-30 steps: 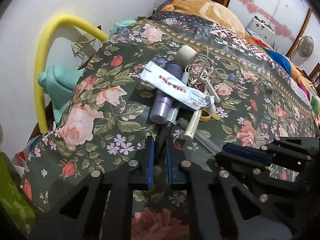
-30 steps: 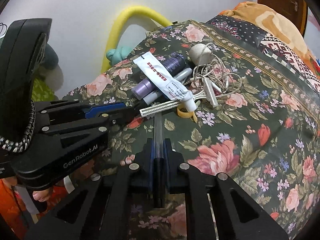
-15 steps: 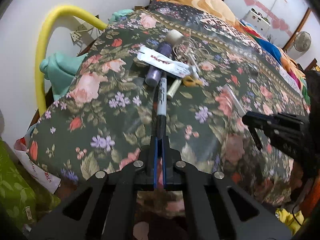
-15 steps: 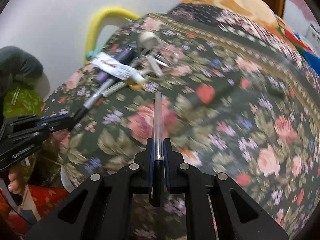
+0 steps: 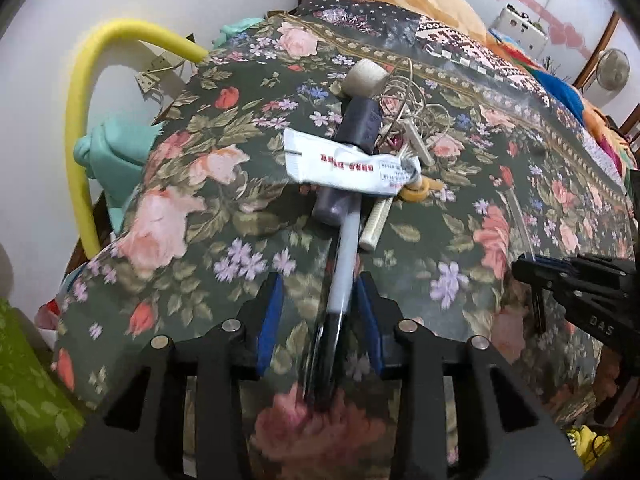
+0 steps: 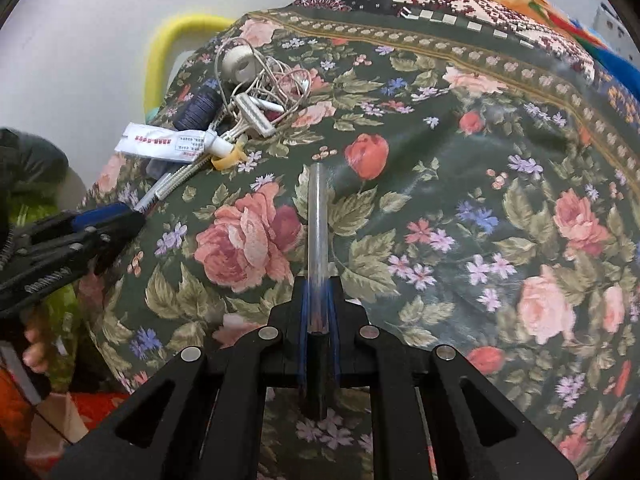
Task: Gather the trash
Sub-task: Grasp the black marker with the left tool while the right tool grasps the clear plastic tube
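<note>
While the left gripper (image 5: 320,304), jaws just opened, straddles an unclamped marker pen (image 5: 340,276), only the right wrist view shows the right gripper (image 6: 319,300) clamped on a clear tube (image 6: 318,236). Beyond the trash pile (image 6: 224,120), floral bedspread (image 6: 500,208) lies bare.

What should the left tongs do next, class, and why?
Probably draw the left tongs back off the marker. Their jaws have just been opening, and the marker lies loose and blurred between the blue pads, gripped by neither. The right tongs are shut on a clear tube, so they cannot help.
</note>
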Demonstrator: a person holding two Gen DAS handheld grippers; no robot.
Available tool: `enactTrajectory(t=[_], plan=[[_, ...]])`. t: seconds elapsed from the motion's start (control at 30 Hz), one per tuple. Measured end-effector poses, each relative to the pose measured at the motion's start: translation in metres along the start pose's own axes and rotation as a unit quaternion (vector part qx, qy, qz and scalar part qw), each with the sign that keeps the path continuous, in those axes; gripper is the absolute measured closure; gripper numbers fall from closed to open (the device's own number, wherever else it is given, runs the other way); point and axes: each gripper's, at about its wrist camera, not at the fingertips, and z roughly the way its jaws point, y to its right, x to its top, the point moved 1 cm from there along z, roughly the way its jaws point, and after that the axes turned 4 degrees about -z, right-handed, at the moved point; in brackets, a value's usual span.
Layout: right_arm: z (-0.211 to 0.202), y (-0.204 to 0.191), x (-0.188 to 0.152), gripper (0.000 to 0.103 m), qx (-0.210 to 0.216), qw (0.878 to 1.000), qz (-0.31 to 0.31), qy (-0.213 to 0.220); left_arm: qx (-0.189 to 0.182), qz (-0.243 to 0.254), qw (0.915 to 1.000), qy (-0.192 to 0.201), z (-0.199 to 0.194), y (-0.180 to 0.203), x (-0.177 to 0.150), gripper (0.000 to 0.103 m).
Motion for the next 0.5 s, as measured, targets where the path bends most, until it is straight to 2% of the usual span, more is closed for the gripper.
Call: enactTrajectory(t=[0.13,0.17,0.2,0.23,0.27,0.37,0.5], plan=[[0.009,0.001,0.004,0.094,0.017,1.000,0.018,-0.002,-0.005,-0.008,0.9999,0.005,0.004,0.002,0.003,0.066],[0.009,0.000,0.004,0.094,0.016,1.000,0.020,0.002,-0.002,-0.006,1.0000,0.006,0.005,0.004,0.003,0.069],[0.011,-0.001,0.007,0.094,0.014,1.000,0.019,0.004,-0.003,-0.004,1.0000,0.005,0.005,0.006,0.003,0.074],[0.011,-0.002,0.007,0.095,0.011,1.000,0.018,0.006,-0.012,-0.003,0.9999,0.002,0.006,0.008,0.003,0.085],[0.010,-0.002,0.007,0.095,0.008,1.000,0.017,0.007,-0.016,-0.005,0.9999,-0.001,0.005,0.010,0.003,0.091],[0.004,-0.006,0.007,0.095,-0.006,1.000,0.013,0.012,-0.012,-0.004,0.9999,-0.006,0.002,0.016,0.002,0.093],[-0.017,-0.013,0.006,0.095,-0.010,1.000,0.009,0.028,-0.031,-0.015,0.9993,-0.017,-0.009,0.019,-0.005,0.093]])
